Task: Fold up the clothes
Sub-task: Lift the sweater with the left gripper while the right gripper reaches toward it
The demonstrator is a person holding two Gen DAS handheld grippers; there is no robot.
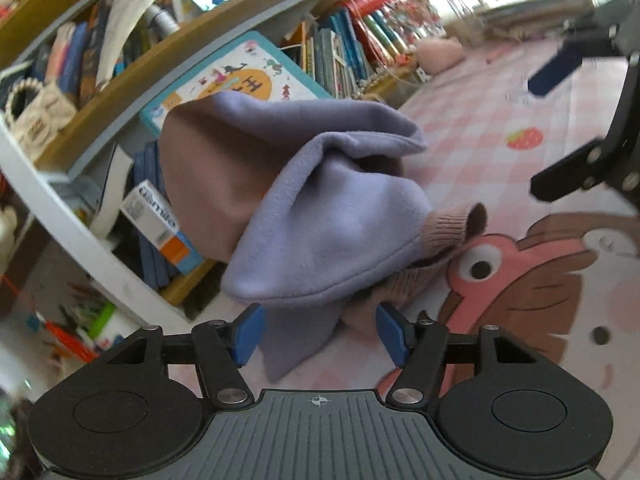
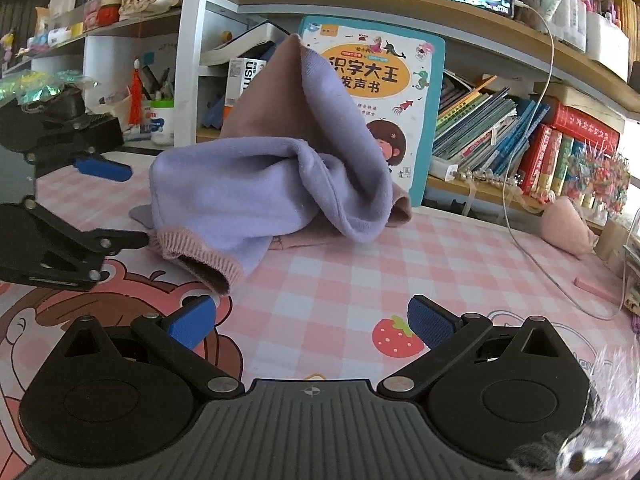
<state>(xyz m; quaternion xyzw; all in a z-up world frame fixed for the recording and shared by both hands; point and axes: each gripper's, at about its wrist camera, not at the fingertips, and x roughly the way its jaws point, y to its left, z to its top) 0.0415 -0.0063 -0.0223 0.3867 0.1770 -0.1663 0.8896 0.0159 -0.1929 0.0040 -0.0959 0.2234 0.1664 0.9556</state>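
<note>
A crumpled garment (image 1: pixel 320 208), lavender fleece inside and dusty pink outside with a ribbed pink cuff (image 1: pixel 452 224), lies heaped on the pink checked table mat (image 1: pixel 472 132). It leans against a children's book at the back. My left gripper (image 1: pixel 320 334) is open, its blue pads either side of a hanging lavender flap at the heap's near edge. In the right wrist view the garment (image 2: pixel 276 176) lies ahead and the cuff (image 2: pixel 208 264) points toward me. My right gripper (image 2: pixel 312 320) is open and empty over the mat, short of the cuff. The left gripper (image 2: pixel 108 204) shows at the left, open.
A turquoise children's book (image 2: pixel 396 92) stands against the bookshelf (image 2: pixel 500 136) behind the garment. A white cable (image 2: pixel 532 248) trails over the mat at the right, near a pink plush (image 2: pixel 568 228). The mat has a cartoon face (image 1: pixel 520 280) and a strawberry print (image 2: pixel 396 336).
</note>
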